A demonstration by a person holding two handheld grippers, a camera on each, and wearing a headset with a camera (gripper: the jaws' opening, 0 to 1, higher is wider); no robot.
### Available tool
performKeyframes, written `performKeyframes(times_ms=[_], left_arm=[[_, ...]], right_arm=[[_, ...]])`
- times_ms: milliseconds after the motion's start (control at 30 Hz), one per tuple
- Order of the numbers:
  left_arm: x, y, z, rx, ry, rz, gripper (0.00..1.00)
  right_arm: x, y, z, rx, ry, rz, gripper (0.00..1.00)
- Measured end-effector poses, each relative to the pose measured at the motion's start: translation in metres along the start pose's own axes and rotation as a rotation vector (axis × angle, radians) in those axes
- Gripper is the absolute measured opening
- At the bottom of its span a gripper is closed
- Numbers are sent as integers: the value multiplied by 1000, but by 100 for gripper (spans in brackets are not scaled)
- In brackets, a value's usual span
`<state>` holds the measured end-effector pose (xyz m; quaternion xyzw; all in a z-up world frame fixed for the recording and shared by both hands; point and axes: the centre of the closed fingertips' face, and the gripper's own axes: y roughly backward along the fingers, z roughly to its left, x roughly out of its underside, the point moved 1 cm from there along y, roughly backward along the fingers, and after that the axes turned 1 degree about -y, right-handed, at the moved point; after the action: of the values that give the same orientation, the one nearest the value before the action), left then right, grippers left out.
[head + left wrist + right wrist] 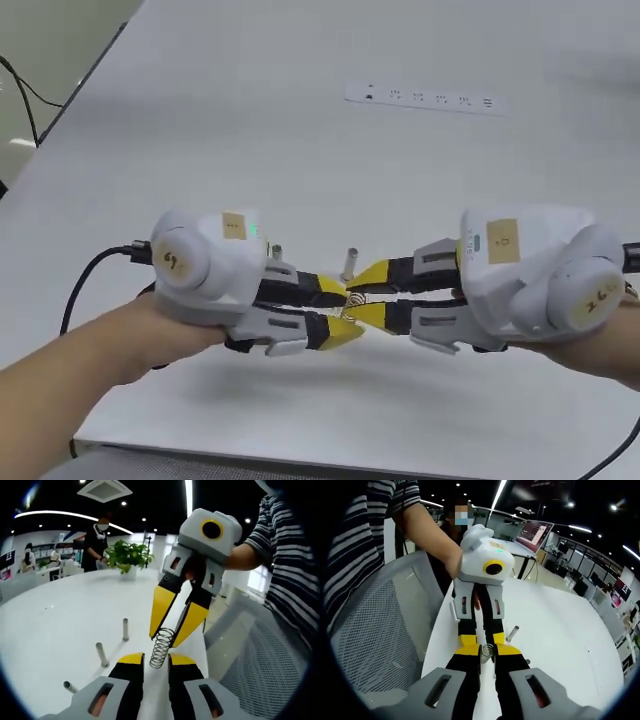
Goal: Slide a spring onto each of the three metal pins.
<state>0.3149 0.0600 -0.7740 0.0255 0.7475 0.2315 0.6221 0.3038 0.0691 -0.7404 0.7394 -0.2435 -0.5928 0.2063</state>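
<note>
Head view, left tongs (345,311) and right tongs (365,296) both pinch the spring (356,297) above the worktop (300,150); left gripper view, three bare pins (125,629) nearby; right gripper view, spring bridges both tips, uneven squeeze could flick it away.

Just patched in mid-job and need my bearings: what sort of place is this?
Probably an open-plan office: a long white table with a power strip, a mesh chair, and a monitor farther back.
</note>
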Motion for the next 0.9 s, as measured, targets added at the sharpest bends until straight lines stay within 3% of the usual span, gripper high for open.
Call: performKeyframes(times_ms=[333, 900], left_arm=[[4, 17, 8, -49, 47, -11, 14], [11, 39, 15, -133, 93, -23, 38]], right_arm=[[3, 0, -6, 16, 6, 21, 7], [10, 2, -14, 67, 1, 40, 7]])
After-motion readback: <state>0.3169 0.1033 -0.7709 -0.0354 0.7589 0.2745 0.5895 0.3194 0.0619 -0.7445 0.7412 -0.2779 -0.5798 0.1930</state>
